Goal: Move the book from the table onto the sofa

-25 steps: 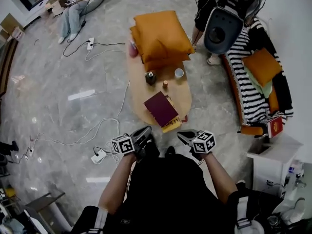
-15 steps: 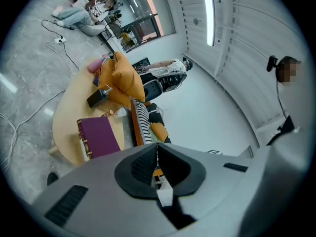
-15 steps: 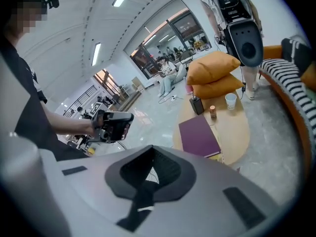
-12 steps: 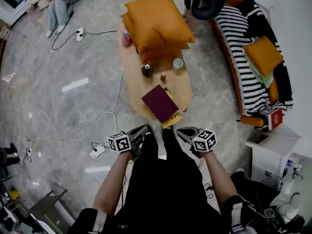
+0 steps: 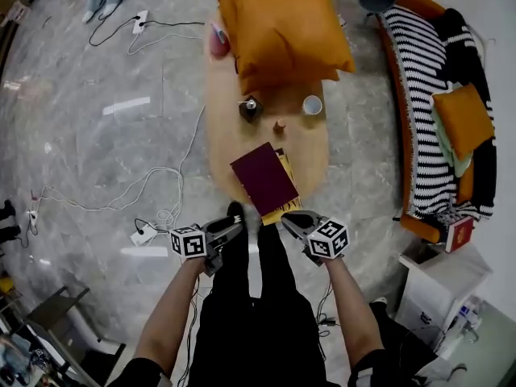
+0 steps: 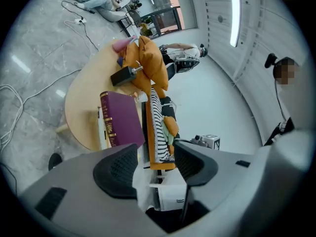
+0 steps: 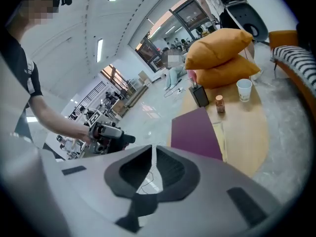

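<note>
The sofa (image 5: pixel 427 95), striped and orange-edged, runs down the right side well apart from the table (image 5: pixel 310 147). I judge the carry across open floor (image 5: pixel 97 143) to be the risky part, since a thin hold could let the book (image 5: pixel 264 177) fall on hard stone. That maroon book lies at the near end of the table, close to its edge, resting on a yellow book (image 5: pixel 284 210). If I scoop too low I could take both, and a nudge could push the pair off toward my feet. My left claw (image 5: pixel 230 226) has just been spreading and now stands wide with nothing between its jaws; the book is ahead of it, not yet touched. My right claw (image 5: pixel 290 220) is pressed together and empty, so it cannot grip until it spreads. A shove toward the far end could send the book into the dark bottle (image 5: pixel 251 108), the cup (image 5: pixel 312 104) or the little jar (image 5: pixel 279 124). White cables (image 5: pixel 121 204) and a power strip (image 5: pixel 143 234) lie near left of my legs and could snag a step. The tabletop is smooth pale wood, an oval, with orange cushions (image 5: pixel 282 27) stacked at its far end. The floor is glossy grey marble that mirrors the ceiling lights, and a white cabinet (image 5: pixel 439 276) stands near right by the sofa's end.
</note>
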A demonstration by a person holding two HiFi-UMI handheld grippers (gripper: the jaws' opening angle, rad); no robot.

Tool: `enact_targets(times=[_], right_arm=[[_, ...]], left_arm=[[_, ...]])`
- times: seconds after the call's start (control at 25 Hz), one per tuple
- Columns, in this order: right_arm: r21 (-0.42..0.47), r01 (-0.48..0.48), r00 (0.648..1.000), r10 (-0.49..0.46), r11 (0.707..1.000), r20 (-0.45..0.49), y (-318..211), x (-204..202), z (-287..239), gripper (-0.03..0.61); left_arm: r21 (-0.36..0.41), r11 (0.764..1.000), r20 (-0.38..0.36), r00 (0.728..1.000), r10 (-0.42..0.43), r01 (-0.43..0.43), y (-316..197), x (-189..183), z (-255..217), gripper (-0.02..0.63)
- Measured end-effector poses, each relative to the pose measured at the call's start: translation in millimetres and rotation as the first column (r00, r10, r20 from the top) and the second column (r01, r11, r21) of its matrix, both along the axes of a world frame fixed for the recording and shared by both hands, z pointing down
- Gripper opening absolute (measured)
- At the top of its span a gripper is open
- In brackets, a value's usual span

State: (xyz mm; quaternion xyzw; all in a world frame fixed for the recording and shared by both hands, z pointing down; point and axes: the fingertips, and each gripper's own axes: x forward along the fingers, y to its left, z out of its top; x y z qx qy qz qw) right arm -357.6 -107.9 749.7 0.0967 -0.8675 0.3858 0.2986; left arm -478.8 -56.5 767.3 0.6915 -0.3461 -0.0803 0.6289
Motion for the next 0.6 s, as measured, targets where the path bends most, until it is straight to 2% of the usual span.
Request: enact_targets(times=[0.08, 0.24, 0.36, 0.48, 0.6], right_arm=[[0.017, -0.007, 1.0, 0.007, 1.0, -0.015, -17, -2, 21, 0.044], [0.078, -0.047, 0.997, 0.051, 0.996, -0.058, -54, -4, 63, 0.138], [0.103, -0.068, 0.993, 0.077, 0.992, -0.087, -76, -5, 92, 0.193], [0.128, -0.083, 0.989, 0.097, 0.988, -0.107, -94, -6, 116, 0.207], [0.141, -0.106, 0.987, 0.121, 0.984, -0.102, -108, -9, 129, 0.209]], left_arm=[[-0.007, 0.999, -0.013, 0.999, -0.05, 0.05, -10, 0, 22, 0.227], [-0.018, 0.99, -0.03, 0.99, -0.141, 0.14, -31, -3, 64, 0.23], [-0.03, 0.989, -0.008, 0.989, -0.146, 0.146, -35, 0, 96, 0.253], [-0.025, 0.989, 0.011, 0.989, -0.145, 0.145, -40, -1, 120, 0.293], [-0.013, 0.989, -0.008, 0.989, -0.149, 0.149, -47, -3, 133, 0.298]])
